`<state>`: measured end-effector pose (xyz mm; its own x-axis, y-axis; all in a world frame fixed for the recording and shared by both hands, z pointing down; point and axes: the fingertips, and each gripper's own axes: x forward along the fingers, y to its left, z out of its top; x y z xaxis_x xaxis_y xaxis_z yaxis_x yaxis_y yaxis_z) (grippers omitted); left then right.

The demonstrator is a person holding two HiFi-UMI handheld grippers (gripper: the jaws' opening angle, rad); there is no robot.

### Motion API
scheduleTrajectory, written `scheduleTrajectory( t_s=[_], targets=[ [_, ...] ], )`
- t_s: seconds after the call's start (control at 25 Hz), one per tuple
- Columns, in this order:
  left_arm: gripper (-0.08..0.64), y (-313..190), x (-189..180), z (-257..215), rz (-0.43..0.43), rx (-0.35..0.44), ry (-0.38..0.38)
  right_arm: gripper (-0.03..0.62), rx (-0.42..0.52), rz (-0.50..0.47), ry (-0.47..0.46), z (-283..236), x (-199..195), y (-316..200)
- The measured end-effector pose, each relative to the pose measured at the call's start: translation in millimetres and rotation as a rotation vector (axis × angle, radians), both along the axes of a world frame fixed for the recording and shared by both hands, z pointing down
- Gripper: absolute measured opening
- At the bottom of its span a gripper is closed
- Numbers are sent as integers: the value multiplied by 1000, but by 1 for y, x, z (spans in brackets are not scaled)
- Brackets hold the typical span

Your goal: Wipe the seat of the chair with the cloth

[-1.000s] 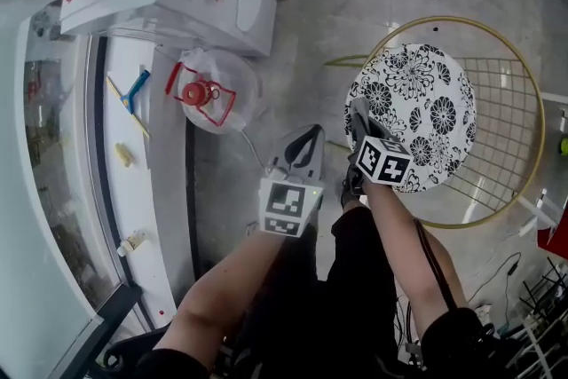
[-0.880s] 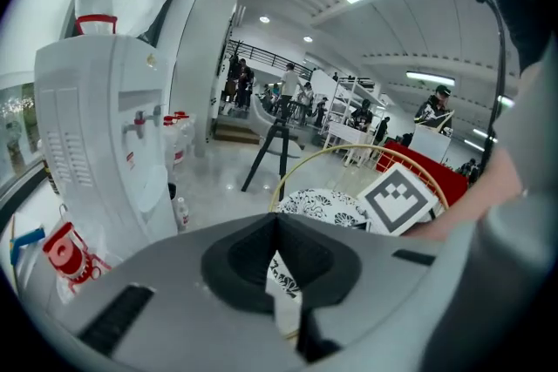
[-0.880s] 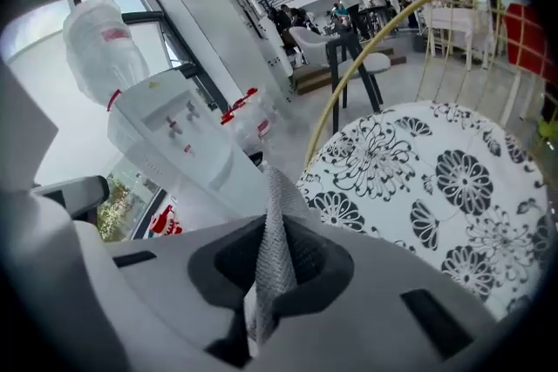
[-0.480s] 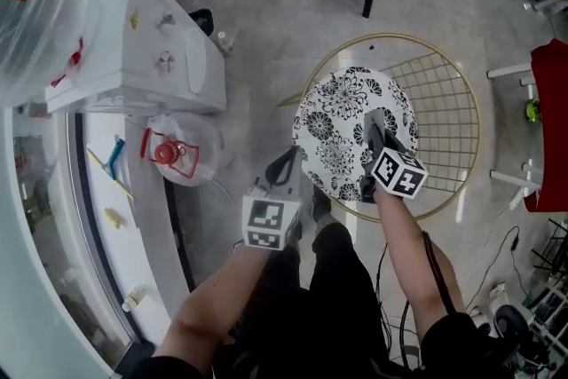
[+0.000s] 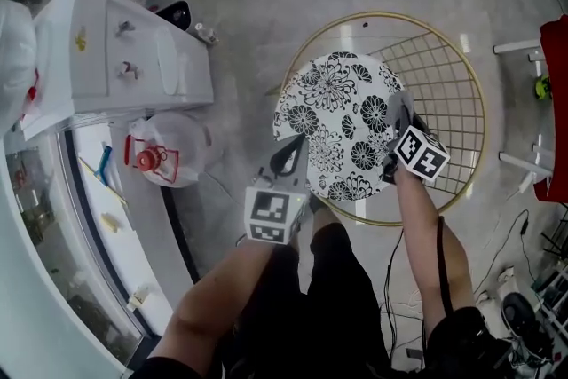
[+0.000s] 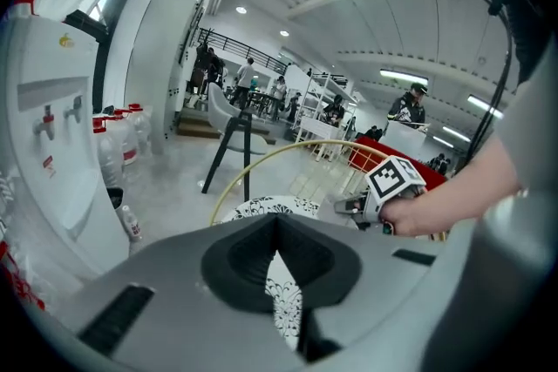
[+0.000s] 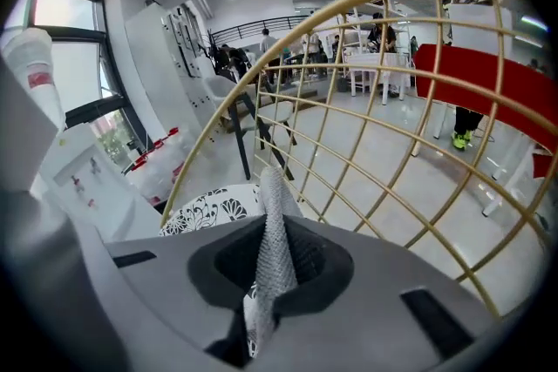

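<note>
Cloth: we are gripping the grey knitted cloth (image 7: 272, 248) in the right gripper (image 5: 397, 113); a strip of it is sticking up past the jaws.
Cloth's place: it is sitting over the 4 o'clock part of the seat (image 5: 333, 102); we cannot tell whether it is touching it.
Right gripper: its jaws are pressing together on the cloth, beside the gold wire back of the chair (image 5: 448, 58).
Seat: the round black-and-white flowered cushion is lying inside the gold ring.
Left gripper (image 5: 291, 157): its jaws are meeting at the tips with nothing between them; it is hovering at the 7 o'clock edge of the seat.
Around: a white water dispenser (image 5: 115, 58) is standing at 10 o'clock from the chair, and a clear jug with a red handle (image 5: 160, 160) is lying at 8 o'clock on the grey floor (image 5: 248, 4).
</note>
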<state>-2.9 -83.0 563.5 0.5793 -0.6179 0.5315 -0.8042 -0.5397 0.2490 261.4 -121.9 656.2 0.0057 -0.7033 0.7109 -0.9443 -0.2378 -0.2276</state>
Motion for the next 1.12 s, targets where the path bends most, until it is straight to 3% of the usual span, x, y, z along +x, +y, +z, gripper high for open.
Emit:
scheduleTrajectory(
  t_s=[0.36,1.12],
  targets=[
    [6,-6,14,36,-8,-57,-19,24,-60,-24,-24,51,-2,-2],
    [6,-7,-13,45,-74,-63,-33,23,-95,-202,-81,82,-87,2]
  ],
)
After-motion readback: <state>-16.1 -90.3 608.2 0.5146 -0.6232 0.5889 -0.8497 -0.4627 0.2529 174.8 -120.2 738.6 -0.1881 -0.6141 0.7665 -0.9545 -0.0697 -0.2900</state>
